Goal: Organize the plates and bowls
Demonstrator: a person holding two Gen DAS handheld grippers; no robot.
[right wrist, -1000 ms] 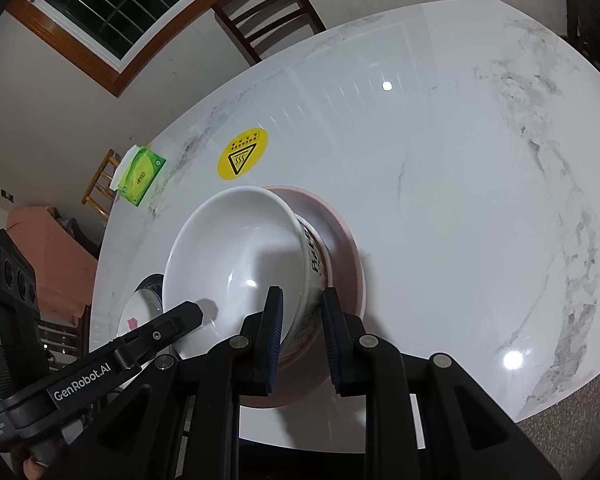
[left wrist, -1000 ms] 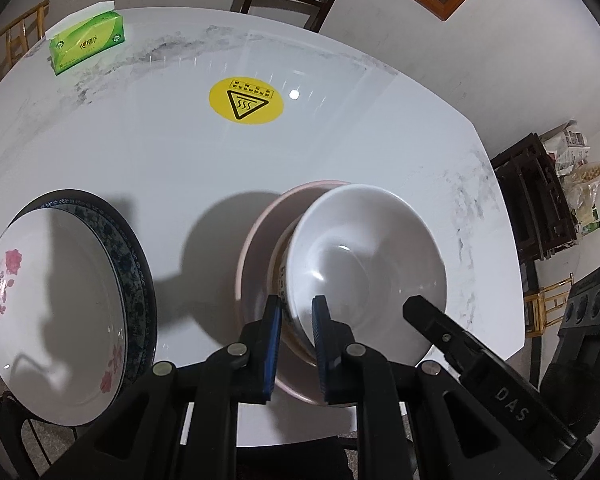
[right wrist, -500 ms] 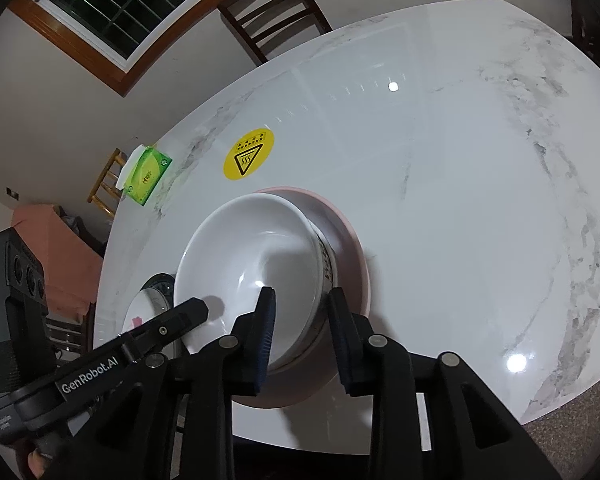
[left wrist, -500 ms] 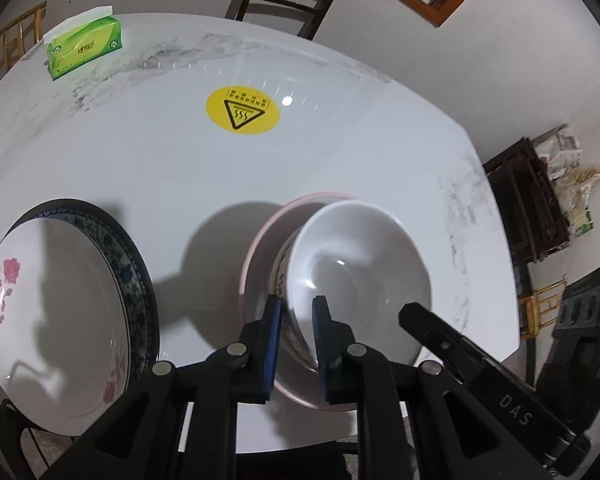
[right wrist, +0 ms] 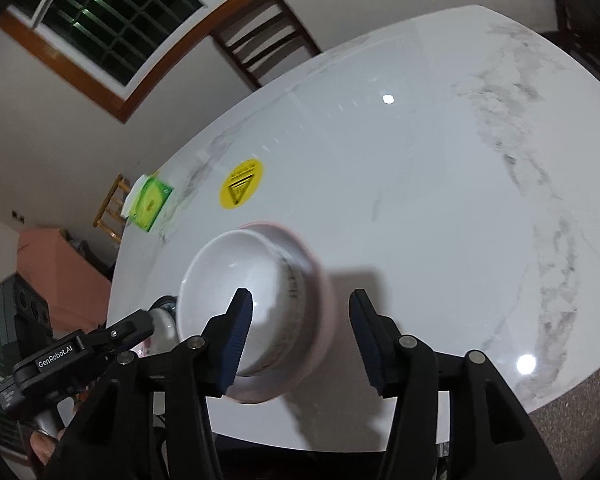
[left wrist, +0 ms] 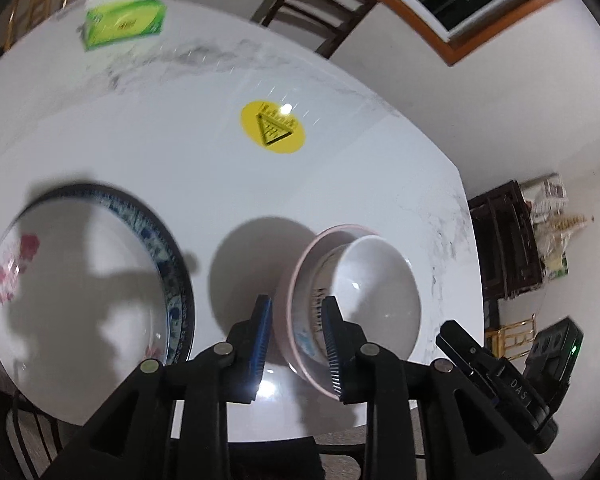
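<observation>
On marble table (left wrist: 148, 152), white bowl (left wrist: 376, 292) nests in pink bowl (left wrist: 290, 292); both grippers opening, empty.

Sticker (left wrist: 273, 127) print blurred, flowered plate (left wrist: 72, 296) motion-smeared, patterned bowl (right wrist: 290, 300) lettering unreadable

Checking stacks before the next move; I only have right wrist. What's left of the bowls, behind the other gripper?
Observer: Left wrist shows a white flowered plate lying in a blue-rimmed plate, apart from the nested bowls.
Operator: Is the left gripper gripping the bowls?
Observer: Its jaws are opening. They straddle the pink bowl at its near rim, and the pads do not visibly press on it.
</observation>
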